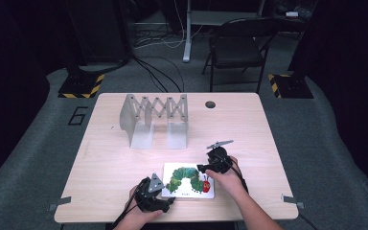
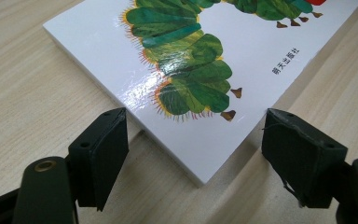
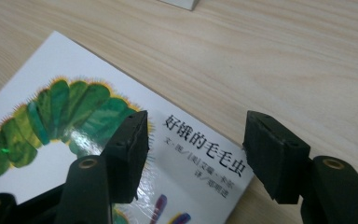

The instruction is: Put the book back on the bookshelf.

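White and glossy, the flat picture book with the green caterpillar on its cover lies face up on the pale wood-grain table, close to the person's edge and between the two hands. Its long axis runs across the table, left to right. The left gripper sits at the book's near left corner; in the left gripper view that corner points straight into the gap between the spread jaws, which touch nothing. The right gripper reaches in over the book's right end; in the right gripper view its jaws stand apart and empty, one over the cover by the caterpillar, the other past the edge over bare table, straddling the corner that bears the printed title. Both grippers are about equally near, each lined up on its own corner, so the next move is likely a pinch on an edge. The cover shines with glare, and the book looks thin, stiff and slippery. Behind it, well apart, stands a grey metal expanding book rack.
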Demonstrator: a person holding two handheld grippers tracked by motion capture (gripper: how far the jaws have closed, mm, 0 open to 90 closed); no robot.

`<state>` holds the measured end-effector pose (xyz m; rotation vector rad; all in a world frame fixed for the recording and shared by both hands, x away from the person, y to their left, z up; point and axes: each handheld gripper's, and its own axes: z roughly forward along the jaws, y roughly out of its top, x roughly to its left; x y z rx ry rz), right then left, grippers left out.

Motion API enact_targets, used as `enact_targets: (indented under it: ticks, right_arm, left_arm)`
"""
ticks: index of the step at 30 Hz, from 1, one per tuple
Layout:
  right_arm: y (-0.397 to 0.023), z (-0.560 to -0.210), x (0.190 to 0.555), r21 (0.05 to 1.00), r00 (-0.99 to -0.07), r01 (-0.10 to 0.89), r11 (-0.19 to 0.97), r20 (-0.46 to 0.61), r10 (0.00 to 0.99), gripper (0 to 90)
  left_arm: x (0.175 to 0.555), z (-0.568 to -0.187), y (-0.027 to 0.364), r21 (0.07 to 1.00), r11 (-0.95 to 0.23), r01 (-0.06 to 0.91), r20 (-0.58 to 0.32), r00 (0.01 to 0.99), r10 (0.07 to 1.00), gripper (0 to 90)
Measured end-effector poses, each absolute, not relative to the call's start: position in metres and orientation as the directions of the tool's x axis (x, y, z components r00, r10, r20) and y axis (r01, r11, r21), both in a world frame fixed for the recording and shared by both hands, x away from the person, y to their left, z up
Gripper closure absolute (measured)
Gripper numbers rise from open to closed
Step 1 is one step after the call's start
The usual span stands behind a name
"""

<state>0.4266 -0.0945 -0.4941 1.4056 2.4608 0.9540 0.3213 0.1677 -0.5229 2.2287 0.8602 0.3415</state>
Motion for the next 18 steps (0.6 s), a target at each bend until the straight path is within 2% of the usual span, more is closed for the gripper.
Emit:
enact_targets:
  ticks: [3, 7, 11, 14, 18]
  right_arm:
    - [-0.096, -0.494, 0.424, 0.581, -0.534, 0.734, 0.353, 0.173, 0.828, 39.5]
    - [-0.096, -0.493, 0.423, 0.562, -0.530, 0.759, 0.329, 0.238, 0.814, 40.9]
    - [-0.095, -0.493, 0.424, 0.561, -0.527, 0.760, 0.328, 0.239, 0.815, 40.7]
    - [-0.101, -0.491, 0.426, 0.573, -0.497, 0.758, 0.310, 0.202, 0.844, 40.0]
    - [-0.107, -0.495, 0.429, 0.544, -0.484, 0.781, 0.305, 0.220, 0.847, 39.5]
  left_arm:
    - [0.321, -0.523, 0.167, 0.698, -0.530, 0.482, -0.011, 0.747, 0.665, 23.0]
    - [0.321, -0.523, 0.167, 0.697, -0.530, 0.483, -0.010, 0.746, 0.665, 23.0]
    - [0.320, -0.523, 0.167, 0.698, -0.529, 0.483, -0.011, 0.746, 0.666, 23.0]
    - [0.320, -0.524, 0.166, 0.705, -0.524, 0.477, -0.004, 0.742, 0.670, 23.0]
    - [0.320, -0.524, 0.167, 0.706, -0.525, 0.476, -0.003, 0.743, 0.669, 23.0]
